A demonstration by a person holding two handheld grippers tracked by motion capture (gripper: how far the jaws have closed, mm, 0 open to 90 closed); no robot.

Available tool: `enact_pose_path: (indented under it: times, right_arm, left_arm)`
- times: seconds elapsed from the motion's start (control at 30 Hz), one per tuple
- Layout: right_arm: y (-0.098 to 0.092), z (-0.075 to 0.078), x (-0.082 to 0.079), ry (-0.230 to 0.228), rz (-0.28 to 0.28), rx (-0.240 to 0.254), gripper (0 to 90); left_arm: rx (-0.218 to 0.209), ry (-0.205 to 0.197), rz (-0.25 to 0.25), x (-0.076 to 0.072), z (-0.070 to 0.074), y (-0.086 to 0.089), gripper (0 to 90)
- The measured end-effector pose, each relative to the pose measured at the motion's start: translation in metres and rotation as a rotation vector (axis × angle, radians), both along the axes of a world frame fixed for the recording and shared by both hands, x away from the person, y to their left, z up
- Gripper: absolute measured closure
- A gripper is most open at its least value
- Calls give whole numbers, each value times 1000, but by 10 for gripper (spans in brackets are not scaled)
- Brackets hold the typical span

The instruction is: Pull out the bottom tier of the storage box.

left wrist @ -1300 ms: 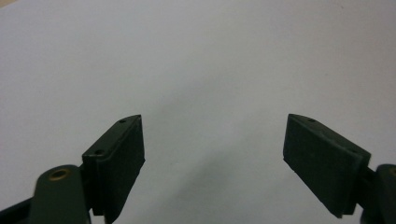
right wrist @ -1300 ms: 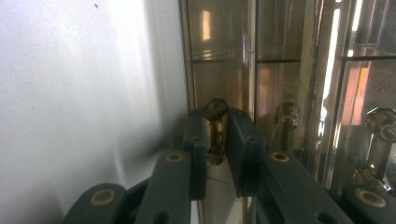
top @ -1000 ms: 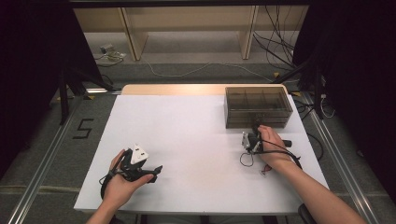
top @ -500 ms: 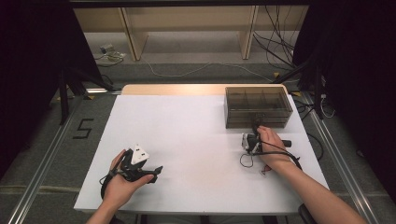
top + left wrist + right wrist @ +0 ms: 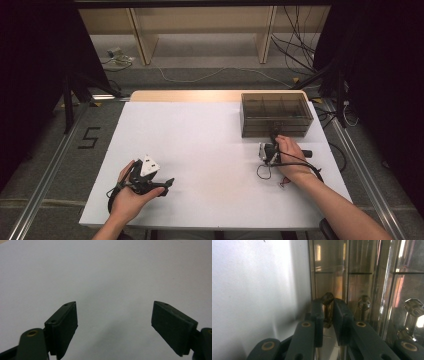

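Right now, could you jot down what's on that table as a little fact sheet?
Surface: white table
Box: smoky see-through drawer box, far right of the table
Knobs: faceted, in a row on the box front
Right gripper: jaws closed around the leftmost knob
Left gripper: jaws wide apart, nothing between them, resting near the front left

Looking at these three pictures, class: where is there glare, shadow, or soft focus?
High view: even light on the white table, surroundings dark. Left gripper view: the left gripper casts a faint shadow on the sheet; its near parts look soft. Right gripper view: bright reflections streak the clear drawer box; the right gripper closes on a faceted knob; a dark shadow lies beside it.
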State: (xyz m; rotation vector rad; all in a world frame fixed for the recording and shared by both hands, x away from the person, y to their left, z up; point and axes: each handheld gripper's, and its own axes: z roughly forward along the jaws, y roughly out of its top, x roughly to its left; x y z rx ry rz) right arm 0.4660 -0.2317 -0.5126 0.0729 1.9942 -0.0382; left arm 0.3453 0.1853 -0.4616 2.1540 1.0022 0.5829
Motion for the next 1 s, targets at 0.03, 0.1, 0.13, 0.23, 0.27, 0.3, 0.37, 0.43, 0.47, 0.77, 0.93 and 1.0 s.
enact_pose_path:
  times: [0.03, 0.1, 0.13, 0.23, 0.27, 0.3, 0.37, 0.43, 0.47, 0.77, 0.93, 1.0]
  right_arm:
    - [0, 0, 0, 0, 2, -4, 800]
    - [0, 1, 0, -2, 7, -10, 802]
    - [0, 1, 0, -2, 6, -10, 802]
    - [0, 1, 0, 0, 3, -5, 804]
    - [0, 1, 0, 0, 3, -5, 804]
    - [0, 1, -1, 2, -3, -2, 804]
    - [0, 1, -1, 2, -3, 0, 805]
    - [0, 1, -1, 2, -3, -1, 805]
    - [0, 0, -1, 1, -6, 2, 805]
    - [0, 0, -2, -3, -8, 2, 806]
    - [0, 0, -3, -4, -6, 0, 806]
    - [0, 0, -3, -4, -7, 0, 806]
  left_arm:
    - [0, 0, -1, 0, 0, 0, 211]
    - [2, 0, -1, 0, 0, 0, 211]
    - [1, 0, 0, 0, 0, 0, 211]
    - [1, 0, 0, 0, 0, 0, 211]
    - [1, 0, 1, 0, 0, 0, 211]
    - [1, 1, 0, 0, 0, 0, 212]
    - [2, 0, 0, 0, 0, 0, 211]
    - [1, 1, 0, 0, 0, 0, 211]
    - [1, 1, 0, 0, 0, 0, 211]
    - [4, 2, 0, 0, 0, 0, 211]
    - [3, 1, 2, 0, 0, 1, 211]
    - [3, 0, 2, 0, 0, 1, 211]
